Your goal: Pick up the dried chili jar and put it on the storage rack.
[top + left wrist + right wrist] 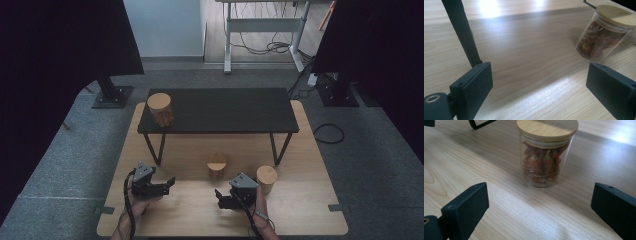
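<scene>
Three glass jars with bamboo lids are in the high view. One jar (160, 109) stands on the left end of a low black shelf (225, 110). A second jar (216, 166) stands on the wooden table (190, 210) in front of the shelf. The third jar (266, 178) is just right of my right gripper (220, 198). My left gripper (169, 184) is held low at the front left, open and holding nothing. In the right gripper view a jar of dried red chillies (546, 157) stands ahead of the open gripper (539, 207). The left gripper view has a jar (604, 32) at upper right, beyond the open gripper (541, 87).
The shelf's black legs stand on the table, and one leg (461, 30) rises close to my left jaw. Bare wood lies between the two grippers. Beyond the table are grey carpet, a desk frame (265, 30) with cables, and dark curtains on both sides.
</scene>
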The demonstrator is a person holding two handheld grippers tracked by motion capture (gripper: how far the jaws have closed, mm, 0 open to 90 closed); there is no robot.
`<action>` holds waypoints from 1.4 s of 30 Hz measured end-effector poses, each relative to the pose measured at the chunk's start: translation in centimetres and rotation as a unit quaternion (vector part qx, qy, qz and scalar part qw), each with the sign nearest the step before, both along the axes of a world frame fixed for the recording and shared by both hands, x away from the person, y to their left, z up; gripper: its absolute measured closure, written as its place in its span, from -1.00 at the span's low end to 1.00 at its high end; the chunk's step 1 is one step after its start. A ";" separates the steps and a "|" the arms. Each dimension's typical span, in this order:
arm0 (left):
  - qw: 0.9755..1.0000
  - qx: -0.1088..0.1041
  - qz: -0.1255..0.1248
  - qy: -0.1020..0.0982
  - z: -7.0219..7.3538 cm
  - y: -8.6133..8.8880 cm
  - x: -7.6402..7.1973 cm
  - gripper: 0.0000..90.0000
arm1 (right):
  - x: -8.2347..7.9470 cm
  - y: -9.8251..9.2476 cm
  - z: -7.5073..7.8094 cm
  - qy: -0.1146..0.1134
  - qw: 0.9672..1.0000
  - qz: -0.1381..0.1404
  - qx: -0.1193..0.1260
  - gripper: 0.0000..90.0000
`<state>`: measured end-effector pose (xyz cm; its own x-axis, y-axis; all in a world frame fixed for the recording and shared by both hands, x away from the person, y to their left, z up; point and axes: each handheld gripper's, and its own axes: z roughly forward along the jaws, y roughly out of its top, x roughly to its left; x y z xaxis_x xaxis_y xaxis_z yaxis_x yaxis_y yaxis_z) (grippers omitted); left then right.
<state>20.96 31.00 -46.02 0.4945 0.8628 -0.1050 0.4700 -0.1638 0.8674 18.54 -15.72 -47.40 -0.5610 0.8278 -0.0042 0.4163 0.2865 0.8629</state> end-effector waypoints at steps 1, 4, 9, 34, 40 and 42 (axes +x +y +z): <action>1.000 -0.001 0.000 0.000 0.0 0.0 0.0 -0.86 | 0.1 0.1 0.0 0.002 1.000 -0.002 -0.001 -0.97; 1.000 -0.002 -0.001 0.001 0.0 0.0 0.0 -0.86 | 0.5 0.3 -0.1 0.009 1.000 -0.003 0.001 -0.95; 1.000 -0.004 0.000 0.001 0.1 0.1 0.0 -0.86 | 1.0 0.7 0.0 0.013 1.000 -0.005 -0.001 -0.94; 1.000 -0.022 -0.009 0.001 0.2 0.6 0.0 -0.85 | 3.5 1.1 0.3 0.014 1.000 -0.010 0.010 -0.92; 1.000 -0.023 -0.008 0.001 0.2 0.7 0.0 -0.85 | 3.9 1.4 0.2 0.013 1.000 -0.005 0.006 -0.91; 1.000 -0.021 -0.008 0.001 0.2 0.6 0.0 -0.85 | 4.1 1.5 0.1 0.014 1.000 -0.006 0.003 -0.90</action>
<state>21.00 31.63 -45.86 0.5079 0.8495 -0.1430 0.4701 -0.1343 0.8723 22.66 -14.26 -47.26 -0.5510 0.8343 0.0161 0.4434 0.2764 0.8526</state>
